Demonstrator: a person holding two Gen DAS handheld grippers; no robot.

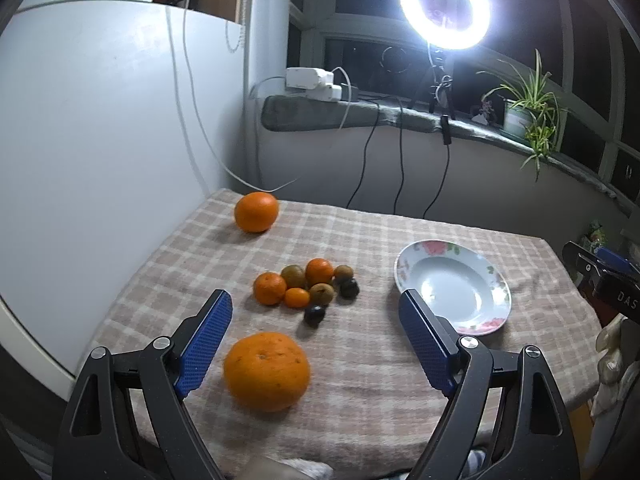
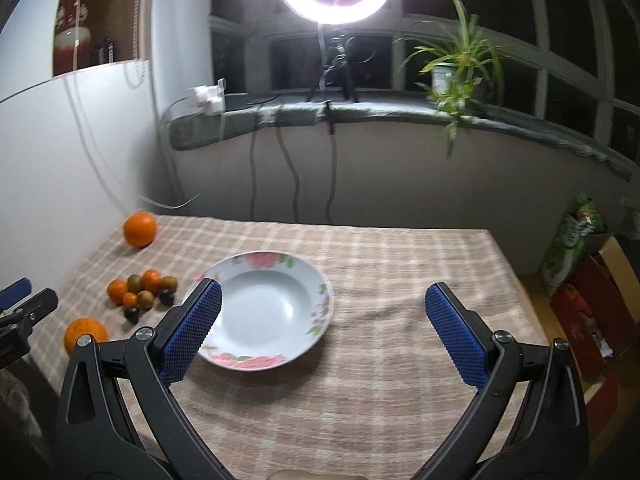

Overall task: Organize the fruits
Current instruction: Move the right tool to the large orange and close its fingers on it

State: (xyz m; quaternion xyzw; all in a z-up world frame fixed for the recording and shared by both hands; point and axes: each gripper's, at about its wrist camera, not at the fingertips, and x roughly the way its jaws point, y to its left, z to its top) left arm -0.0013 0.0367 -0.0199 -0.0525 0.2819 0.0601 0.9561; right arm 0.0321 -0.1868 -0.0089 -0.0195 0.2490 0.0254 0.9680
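Hovering: left tool (image 1: 316, 332) agape above near orange (image 1: 266, 370); right tool (image 2: 322, 320) agape over plate (image 2: 320, 280).

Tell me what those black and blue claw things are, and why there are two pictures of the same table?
Those claws are grabbing tools. A person holds one in each hand, and each carries a small camera looking out along its two blue fingers. That gives two pictures: one from the left hand-held gripper, one from the right hand-held gripper. Both are open and hold nothing.

On the checked tablecloth you can see a big orange close to the left tool, another orange far back near the wall, and a little pile of small fruits, some orange, some greenish, some dark. The flowered plate sits empty beside them, in front of the right tool. The bright circle is a ring lamp.
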